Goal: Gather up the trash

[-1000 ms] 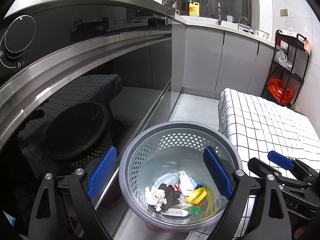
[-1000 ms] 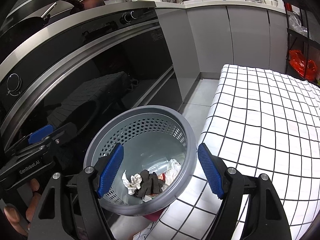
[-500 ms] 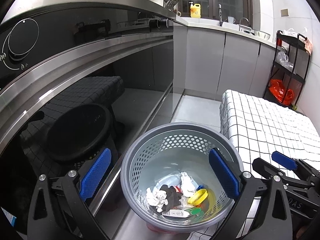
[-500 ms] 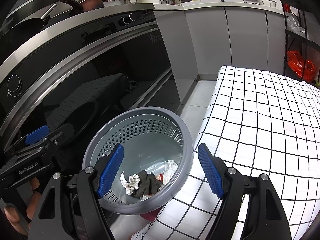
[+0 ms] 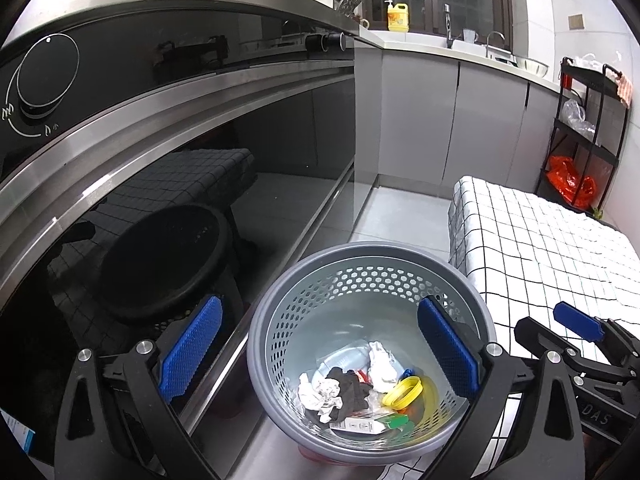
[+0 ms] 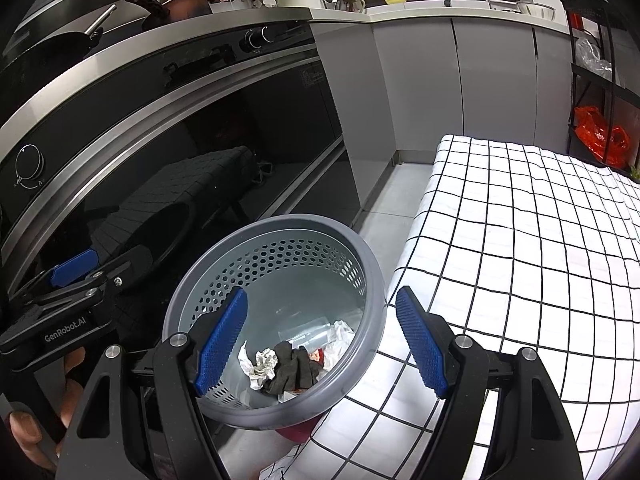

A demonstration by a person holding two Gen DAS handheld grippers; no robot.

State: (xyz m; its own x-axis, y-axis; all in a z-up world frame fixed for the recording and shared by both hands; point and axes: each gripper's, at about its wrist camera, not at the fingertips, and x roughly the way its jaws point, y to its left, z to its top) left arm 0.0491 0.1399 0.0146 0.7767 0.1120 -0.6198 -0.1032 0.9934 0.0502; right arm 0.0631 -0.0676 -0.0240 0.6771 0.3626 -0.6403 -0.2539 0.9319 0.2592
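Both grippers (image 5: 318, 350) (image 6: 322, 342) above bin (image 5: 280, 292) (jaws wide)

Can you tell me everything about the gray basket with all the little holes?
The basket is round, gray and looks plastic, with a thick smooth rim and rows of small holes around the upper wall. It stands upright on the floor between the dark oven front and the checked cloth, its rim close against the cloth's edge. Inside lie crumpled paper, a dark rag, a yellow ring and other scraps. Both grippers hover open above it; neither touches it.
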